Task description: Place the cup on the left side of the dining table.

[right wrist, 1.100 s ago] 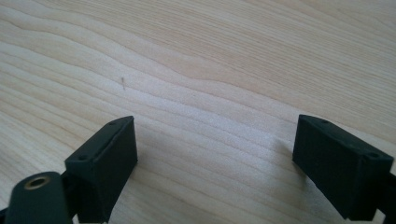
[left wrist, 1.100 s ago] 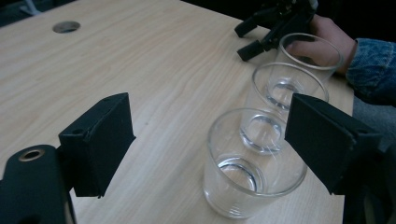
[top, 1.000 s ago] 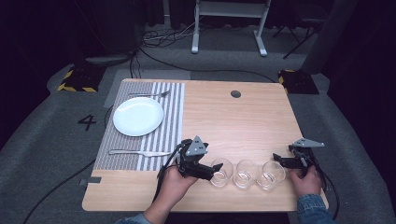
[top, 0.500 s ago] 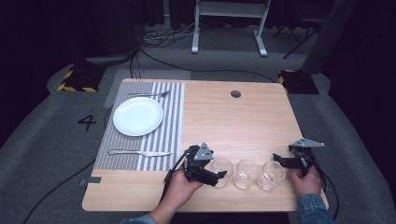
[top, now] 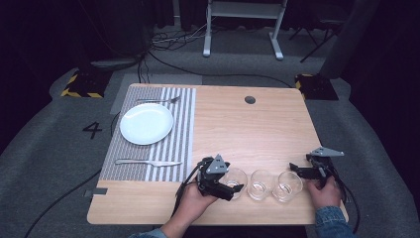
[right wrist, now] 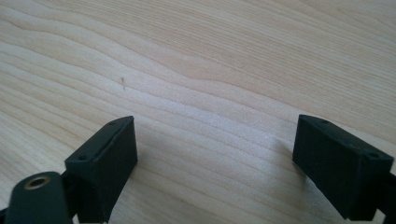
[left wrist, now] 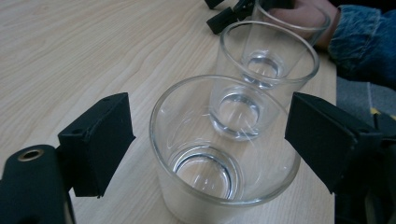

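though open, left tool [left wrist: 205, 154] around glass [left wrist: 224, 158]

Three glasses are set in a row near the front edge of the table [top: 257, 129]: the left glass [top: 236, 179], the middle glass [top: 259, 184] just beside it, and the right glass [top: 288, 185]. The left gripper [top: 232, 187] is placed around the left glass; the right gripper [top: 293, 168] is held just right of the right glass. A placemat [top: 183, 124] is laid on the table's left part, with a plate [top: 146, 123] on it, a fork [top: 158, 100] behind the plate and a knife [top: 147, 162] before it.
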Demonstrator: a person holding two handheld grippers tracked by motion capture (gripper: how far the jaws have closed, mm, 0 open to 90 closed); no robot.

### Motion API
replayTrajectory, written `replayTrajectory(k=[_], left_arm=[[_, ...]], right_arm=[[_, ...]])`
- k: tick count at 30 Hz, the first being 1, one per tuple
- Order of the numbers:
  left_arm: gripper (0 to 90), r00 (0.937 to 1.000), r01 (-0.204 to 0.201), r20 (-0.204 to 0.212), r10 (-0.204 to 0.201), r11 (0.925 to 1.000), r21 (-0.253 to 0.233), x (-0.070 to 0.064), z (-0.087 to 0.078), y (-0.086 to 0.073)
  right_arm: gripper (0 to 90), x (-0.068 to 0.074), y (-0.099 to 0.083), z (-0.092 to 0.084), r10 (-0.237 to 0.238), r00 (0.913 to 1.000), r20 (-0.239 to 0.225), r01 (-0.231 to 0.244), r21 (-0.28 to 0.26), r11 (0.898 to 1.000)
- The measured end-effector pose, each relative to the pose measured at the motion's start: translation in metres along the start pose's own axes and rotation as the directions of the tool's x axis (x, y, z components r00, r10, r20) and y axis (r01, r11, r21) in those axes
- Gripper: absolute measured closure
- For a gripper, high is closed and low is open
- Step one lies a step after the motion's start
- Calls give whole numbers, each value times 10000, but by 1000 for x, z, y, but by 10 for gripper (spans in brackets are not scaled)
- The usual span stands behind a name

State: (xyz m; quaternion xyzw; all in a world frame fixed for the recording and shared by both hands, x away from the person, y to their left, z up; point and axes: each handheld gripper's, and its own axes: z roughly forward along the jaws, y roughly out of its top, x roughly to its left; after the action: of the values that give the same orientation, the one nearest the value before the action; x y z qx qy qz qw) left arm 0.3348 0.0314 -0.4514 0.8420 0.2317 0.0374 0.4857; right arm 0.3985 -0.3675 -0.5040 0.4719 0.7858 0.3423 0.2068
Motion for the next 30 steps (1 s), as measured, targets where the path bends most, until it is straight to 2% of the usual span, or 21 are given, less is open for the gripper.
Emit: replayTrajectory(k=[3,5,7,9,10,15,17,18,20,23,27,29,30], left_arm=[[155,10000,17,68,-17,10000,-19,0,-1,0],[155,9996,-218,147,222,9995,-235,-3,-3,1],[155,9996,-223,179,227,9995,-233,-5,-2,1],[155,9987,-491,-78,494,9980,402,-7,5,0],[155,9984,-551,-92,556,9970,543,-7,8,-2],[154,9991,-415,-36,420,9952,887,-5,18,-9],[157,9988,-475,-104,489,9931,1077,-5,22,-12],[159,9974,-650,-219,683,9898,1269,-6,25,-13],[159,9972,-668,-249,704,9899,1254,-7,26,-14],[195,9943,-953,-350,1005,9872,1281,-9,25,-14],[199,9947,-852,-458,923,9868,1376,-10,25,-13],[200,9972,-542,-431,612,9874,1486,-9,24,-10],[200,9972,-542,-431,612,9874,1486,-9,24,-10]], right_arm=[[138,0,0,0,1,10000,0,-1,-1,10000],[138,0,0,0,0,10000,-1,0,0,10000],[138,0,0,0,-1,10000,-1,1,0,10000],[138,0,0,0,1,10000,-1,-1,-1,10000],[138,0,0,0,3,10000,-2,-3,1,10000],[138,0,0,0,1,10000,-1,-1,0,10000],[138,0,0,0,-1,10000,-1,1,-2,10000],[138,0,0,0,1,10000,0,-1,1,10000],[138,0,0,0,0,10000,-1,0,-1,10000],[138,0,0,0,0,10000,-1,0,-1,10000],[138,0,0,0,2,10000,-1,-2,0,10000],[138,0,0,0,0,10000,-1,0,1,10000],[138,0,0,0,-1,10000,-1,1,0,10000]])
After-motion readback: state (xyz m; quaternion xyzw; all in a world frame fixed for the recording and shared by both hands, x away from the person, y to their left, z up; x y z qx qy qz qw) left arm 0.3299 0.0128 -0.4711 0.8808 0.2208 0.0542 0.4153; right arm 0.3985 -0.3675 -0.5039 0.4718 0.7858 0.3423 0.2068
